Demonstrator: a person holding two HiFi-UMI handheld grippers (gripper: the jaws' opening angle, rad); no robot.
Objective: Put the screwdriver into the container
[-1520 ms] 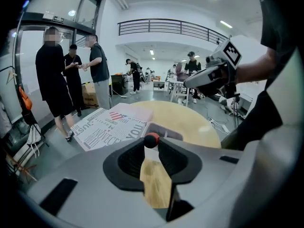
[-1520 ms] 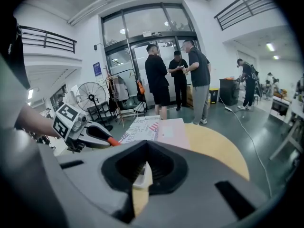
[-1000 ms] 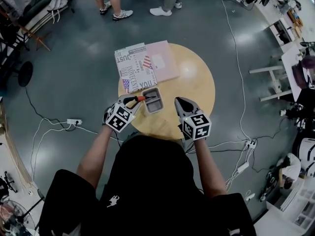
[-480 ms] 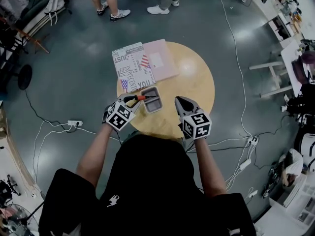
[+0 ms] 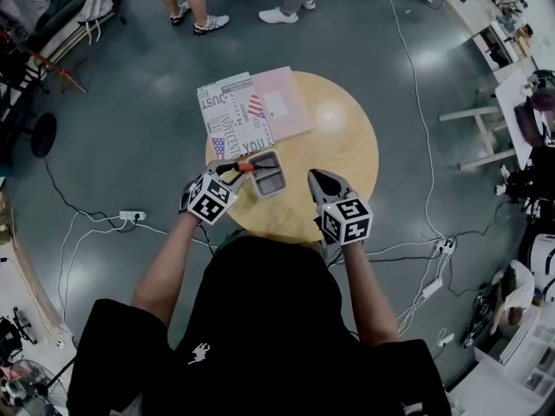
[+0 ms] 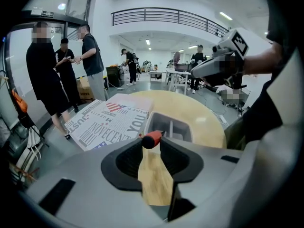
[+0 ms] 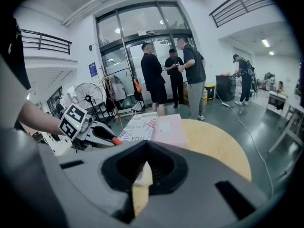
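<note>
- My left gripper (image 6: 152,139) has the screwdriver (image 6: 153,138) by its orange handle, pinched right at the tips of the fingers (image 6: 127,159). They have just been easing apart, yet the handle sits between them and both pads look to be touching it.
- The screwdriver hangs just over the near-left edge of the container (image 5: 282,175), working end pointing toward it. I can barely make out the shaft.
- The container is a grey tray with a divider. It sits on the tabletop (image 5: 342,146), just near of a printed box (image 5: 232,115).
- My right gripper (image 7: 146,162) hovers to the right of the container, fingers together on nothing.
- Handling, as I judge it: a small, light, stiff tool. The round handle is likely slick and free to roll, and a tip-only hold does little to stop it swivelling.
- The handle's middle is the place to hold. The shaft looks too thin for these pads.
- It should survive a short drop, though it may bounce or end up lying across the divider.
</note>
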